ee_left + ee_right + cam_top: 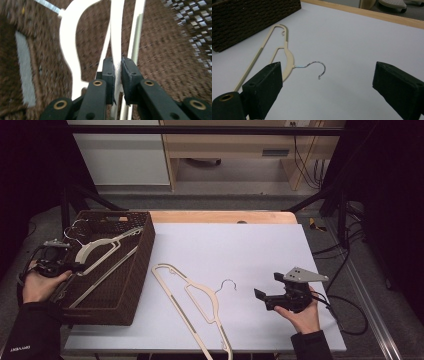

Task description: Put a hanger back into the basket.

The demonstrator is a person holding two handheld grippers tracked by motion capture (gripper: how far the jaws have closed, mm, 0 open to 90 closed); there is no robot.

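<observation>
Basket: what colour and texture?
Dark brown woven wicker basket, clearest in the right gripper view.

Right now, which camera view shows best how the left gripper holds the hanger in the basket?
The left gripper view: its pads close on a thin white bar of the hanger in the basket. The high view shows the left gripper small at the basket edge, grip unclear. The right gripper view shows the basket's corner.

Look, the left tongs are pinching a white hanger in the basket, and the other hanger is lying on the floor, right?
Not the floor. The other hanger lies on the white table, as the high view shows. The rest is right: the left tongs are pinching a white hanger in the basket.
</observation>
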